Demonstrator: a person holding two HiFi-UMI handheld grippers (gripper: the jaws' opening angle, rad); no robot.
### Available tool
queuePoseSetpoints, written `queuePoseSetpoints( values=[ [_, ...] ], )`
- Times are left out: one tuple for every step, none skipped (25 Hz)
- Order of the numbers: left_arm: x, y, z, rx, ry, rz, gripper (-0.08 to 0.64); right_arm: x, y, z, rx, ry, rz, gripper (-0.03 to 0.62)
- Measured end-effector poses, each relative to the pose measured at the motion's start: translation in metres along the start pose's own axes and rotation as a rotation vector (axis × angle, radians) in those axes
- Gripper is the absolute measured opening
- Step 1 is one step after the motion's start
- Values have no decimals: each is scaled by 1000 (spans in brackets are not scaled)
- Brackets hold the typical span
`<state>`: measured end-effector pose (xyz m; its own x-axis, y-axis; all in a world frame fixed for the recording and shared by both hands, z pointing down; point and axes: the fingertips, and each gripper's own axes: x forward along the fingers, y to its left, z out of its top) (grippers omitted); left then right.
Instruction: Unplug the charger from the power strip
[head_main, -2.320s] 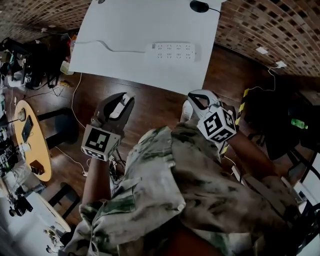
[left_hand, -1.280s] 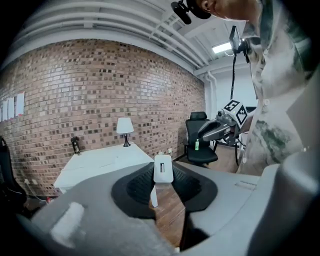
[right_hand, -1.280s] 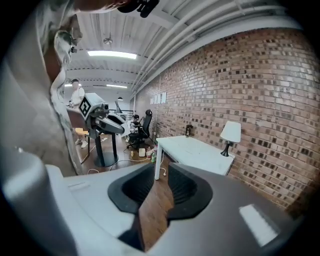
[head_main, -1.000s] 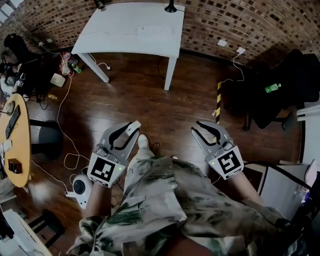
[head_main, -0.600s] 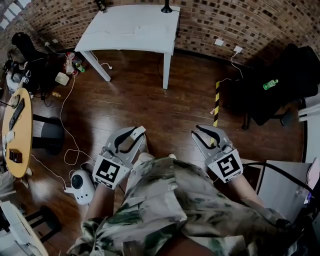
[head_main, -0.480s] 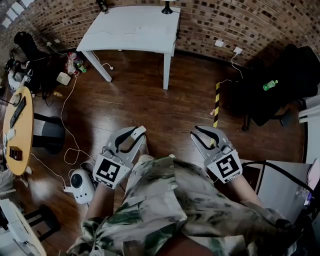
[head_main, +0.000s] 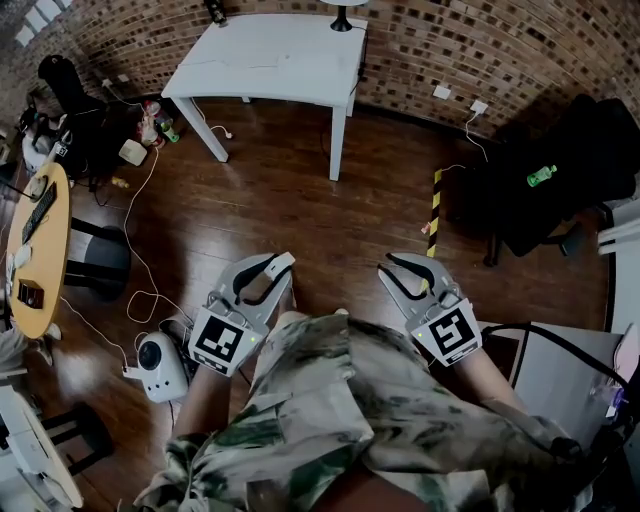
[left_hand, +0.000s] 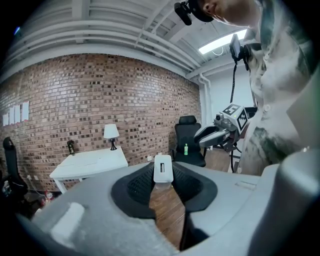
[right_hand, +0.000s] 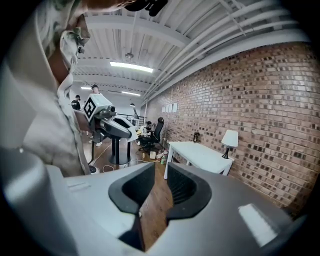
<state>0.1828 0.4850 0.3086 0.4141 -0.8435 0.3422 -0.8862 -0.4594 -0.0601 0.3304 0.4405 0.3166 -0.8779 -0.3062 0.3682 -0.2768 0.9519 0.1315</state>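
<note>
1. Two grippers sit low in the head view, either side of the wearer's patterned shirt (head_main: 350, 400). Both point up-frame over the wooden floor (head_main: 300, 210).
2. My left gripper (head_main: 268, 272) is clamped on a small white block with a slot in its face, which I take to be the charger (left_hand: 163, 169). It sits right at the fingertips, pinched from both sides. In the left gripper view its long side runs up the frame and its slotted face is turned toward the camera.
3. My right gripper (head_main: 395, 270) is released. Its own view shows the pads a little apart with only floorboards in the gap.
4. The white desk (head_main: 270, 50) lies at the top of the head view, slightly left of centre and well apart from both grippers. The power strip should be on it, but from here it is too small to make out. I see no cable running from the charger toward the desk.
5. My reading is that the charger is already out of the strip, so the main step looks done.
6. What matters next is that the desk lies up-frame of the left gripper, which is the nearer one and the one carrying the charger. If the charger is to be set down, the left hand does it and the right only needs to stay clear.
</note>
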Motion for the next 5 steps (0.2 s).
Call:
queuePoseSetpoints(
  values=[
    [-1,3,-4,-1,0,0,107,5,2,-2,-1,3,-1,84],
    [-2,5,-8,-4,4,-3,107,9,4,-4,1,6,-1,83],
    [-3,8,-10,-6,8,-5,107,13,6,-5,3,9,-1,83],
    [-4,10,-13,-5,10,-7,107,17,8,-6,5,13,1,83],
    [-4,12,-15,-2,11,-9,107,20,10,-7,8,17,2,84]
  ],
)
